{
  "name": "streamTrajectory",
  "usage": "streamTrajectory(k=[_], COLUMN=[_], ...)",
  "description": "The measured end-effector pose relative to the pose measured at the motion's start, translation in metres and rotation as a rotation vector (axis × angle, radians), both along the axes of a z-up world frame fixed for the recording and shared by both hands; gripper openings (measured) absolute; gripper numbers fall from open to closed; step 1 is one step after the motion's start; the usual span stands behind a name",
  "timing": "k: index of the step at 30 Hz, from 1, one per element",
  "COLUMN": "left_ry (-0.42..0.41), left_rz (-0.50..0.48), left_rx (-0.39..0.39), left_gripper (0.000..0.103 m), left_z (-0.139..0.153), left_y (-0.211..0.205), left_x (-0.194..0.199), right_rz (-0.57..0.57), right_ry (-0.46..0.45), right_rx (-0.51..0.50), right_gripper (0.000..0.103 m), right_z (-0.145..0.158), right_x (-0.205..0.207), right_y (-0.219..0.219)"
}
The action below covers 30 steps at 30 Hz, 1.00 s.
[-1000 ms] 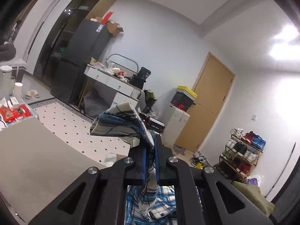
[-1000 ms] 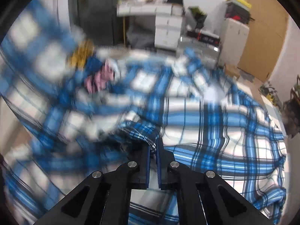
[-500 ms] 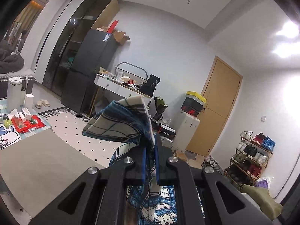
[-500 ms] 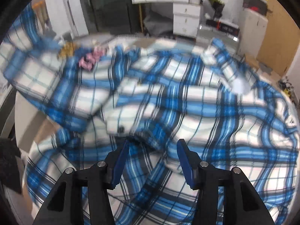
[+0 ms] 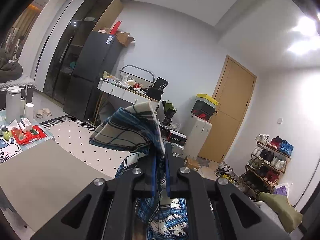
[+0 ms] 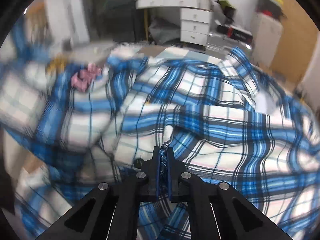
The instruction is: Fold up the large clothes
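A large blue-and-white plaid shirt (image 6: 210, 108) lies rumpled across the surface below and fills the right wrist view. My right gripper (image 6: 163, 152) points down at it and is shut on a pinched ridge of the fabric. In the left wrist view my left gripper (image 5: 160, 156) is held up about level and is shut on another part of the plaid shirt (image 5: 128, 130). A flap sticks up past its fingertips, and the rest hangs down below the jaws.
A beige table top (image 5: 40, 180) lies at lower left, with a red tray of small items (image 5: 26, 134) and a white kettle (image 5: 12, 104) beyond it. A white desk (image 5: 124, 94), a dark fridge (image 5: 94, 74), a shoe rack (image 5: 268, 160) and a wooden door (image 5: 228, 110) stand around the room. Pink and yellow items (image 6: 86, 76) lie beside the shirt.
My right gripper let go of the shirt edge, opened wide over the cloth half a second ago, then shut on a new fold lower down. The left gripper kept its hold, hardly moving.
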<state>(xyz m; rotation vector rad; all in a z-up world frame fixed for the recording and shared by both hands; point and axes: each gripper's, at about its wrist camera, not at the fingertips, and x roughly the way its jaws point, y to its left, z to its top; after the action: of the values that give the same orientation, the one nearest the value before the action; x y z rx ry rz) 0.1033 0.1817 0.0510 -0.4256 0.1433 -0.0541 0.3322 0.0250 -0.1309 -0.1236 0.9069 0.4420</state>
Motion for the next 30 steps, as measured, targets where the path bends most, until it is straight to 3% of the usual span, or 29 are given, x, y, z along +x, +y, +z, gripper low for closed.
streamTrajectory(k=[3,5,6,7,8,10,15,18,22,27,28,29,30], left_ry=[0.001,0.004,0.005,0.006,0.005,0.003,-0.014,-0.024,-0.011,0.103,0.143,0.186,0.242], left_rz=[-0.001,-0.003,-0.005,-0.008,-0.012,-0.021,-0.079,-0.156,-0.328,-0.66,-0.744,-0.844,-0.922], left_rx=[0.002,-0.002,-0.002,-0.001,-0.001,0.004,0.023,0.055,0.08,0.1,0.079,0.056,0.047], left_gripper=[0.003,0.003,0.003,0.003,0.003,0.003,0.003,0.003,0.003,0.003,0.012,0.032,0.045], left_z=[0.001,0.001,0.002,0.002,0.003,0.005,0.013,0.018,0.018,-0.014,-0.029,-0.045,-0.062], left_y=[0.001,0.001,0.001,0.0,-0.001,-0.004,-0.022,-0.05,-0.111,-0.242,-0.268,-0.292,-0.314], left_x=[0.002,0.001,0.001,0.001,0.001,0.0,0.002,0.012,0.041,0.096,0.106,0.116,0.124], right_rz=[-0.045,-0.072,-0.092,-0.097,-0.081,-0.066,-0.083,-0.143,-0.238,-0.382,-0.406,-0.434,-0.462], right_ry=[0.061,0.141,0.19,0.229,0.288,0.31,0.222,0.123,0.002,-0.131,-0.148,-0.162,-0.168], right_rx=[0.36,0.527,0.528,0.466,0.343,0.254,0.304,0.342,0.362,0.302,0.288,0.269,0.256], right_gripper=[0.005,0.005,0.011,0.022,0.03,0.033,0.041,0.046,0.052,0.058,0.06,0.06,0.061], right_z=[0.019,0.016,0.009,0.002,-0.009,-0.02,0.013,0.048,0.085,0.121,0.123,0.125,0.125], right_x=[0.005,0.011,0.015,0.02,0.025,0.024,0.006,-0.008,-0.037,-0.077,-0.08,-0.084,-0.088], right_y=[-0.032,-0.044,-0.04,-0.031,-0.018,-0.01,-0.045,-0.095,-0.167,-0.257,-0.267,-0.281,-0.294])
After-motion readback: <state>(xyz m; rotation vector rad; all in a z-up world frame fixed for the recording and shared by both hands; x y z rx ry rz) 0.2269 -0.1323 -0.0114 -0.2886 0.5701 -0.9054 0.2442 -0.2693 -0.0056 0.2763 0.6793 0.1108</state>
